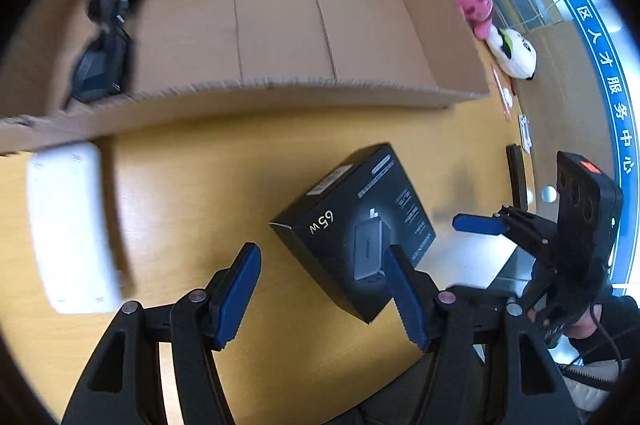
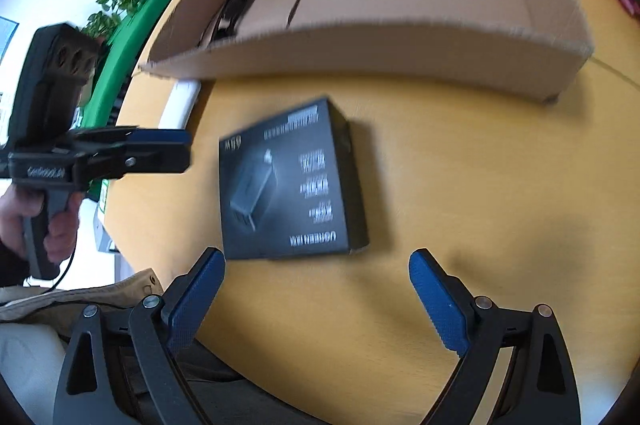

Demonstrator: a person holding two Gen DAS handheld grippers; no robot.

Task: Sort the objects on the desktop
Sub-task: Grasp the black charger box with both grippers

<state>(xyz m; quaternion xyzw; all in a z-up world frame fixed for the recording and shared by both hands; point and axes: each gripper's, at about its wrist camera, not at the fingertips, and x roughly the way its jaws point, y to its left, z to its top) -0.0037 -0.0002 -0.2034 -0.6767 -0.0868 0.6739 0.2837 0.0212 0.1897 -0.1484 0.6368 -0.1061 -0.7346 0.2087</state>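
Charger box (image 2: 290,181) lay flat on the yellow tabletop (image 2: 460,185), beyond the right gripper (image 2: 316,299), jaws wide and empty; left gripper (image 1: 320,289) likewise unclenched, holding nothing. Bare tabletop separated it from the cardboard box (image 2: 372,53).

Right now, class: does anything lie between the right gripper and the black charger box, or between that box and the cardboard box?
Nothing visible does. The right gripper is open with only bare table before the black charger box. Between it and the cardboard box stands only that box's near wall.
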